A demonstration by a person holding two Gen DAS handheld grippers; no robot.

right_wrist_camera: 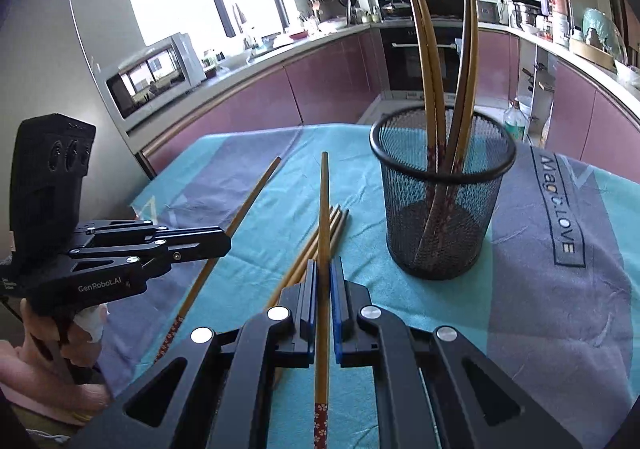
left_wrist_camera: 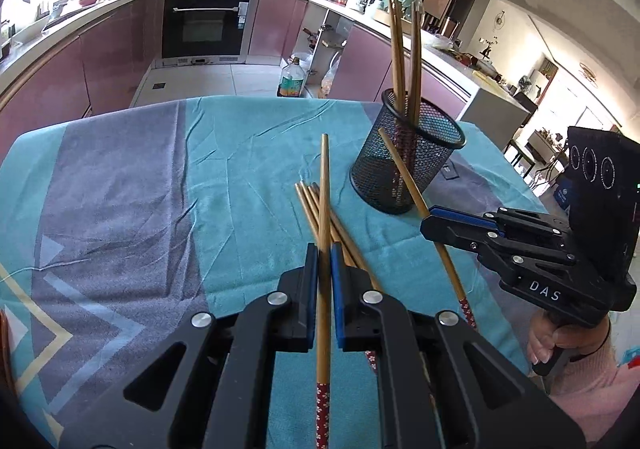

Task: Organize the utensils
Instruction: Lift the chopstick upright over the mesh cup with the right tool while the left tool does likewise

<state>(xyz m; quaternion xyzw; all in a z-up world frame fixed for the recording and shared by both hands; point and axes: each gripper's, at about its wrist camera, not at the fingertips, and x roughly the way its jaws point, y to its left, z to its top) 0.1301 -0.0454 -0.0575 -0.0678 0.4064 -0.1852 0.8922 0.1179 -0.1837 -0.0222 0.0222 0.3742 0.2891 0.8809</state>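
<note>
left gripper (left_wrist_camera: 325,261) has its jaws clamped on one wooden chopstick (left_wrist_camera: 324,209), which runs straight up between the blue pads, plain tip pointing away and the red patterned end toward the camera. right gripper (right_wrist_camera: 325,273) is likewise closed on a second chopstick (right_wrist_camera: 322,217), held the same way, tip forward, red flowered end near the lens. both sticks sit lifted above the desk (left_wrist_camera: 132,189), which is covered by a teal and grey cloth (right_wrist_camera: 560,309) printed with lettering. in the left wrist view the right gripper shows at the right edge, a hand (left_wrist_camera: 548,341) in a pink sleeve (left_wrist_camera: 592,377) on its handle, its chopstick slanting toward the mesh cup. in the right wrist view the left gripper shows at the left, also hand-held. a loose bundle of chopsticks (left_wrist_camera: 316,205) lies flat on the cloth just ahead of the left gripper's jaws, near the black mesh holder (left_wrist_camera: 404,165). the holder stands upright on the cloth toward the right and already has several chopsticks (right_wrist_camera: 432,69) standing in it, leaning apart, patterned ends down. behind the desk is a kitchen with pink cabinets (left_wrist_camera: 112,61), a built-in oven (left_wrist_camera: 204,23), a microwave (right_wrist_camera: 156,77) on the counter and a bottle (left_wrist_camera: 292,79) on the floor.
</note>
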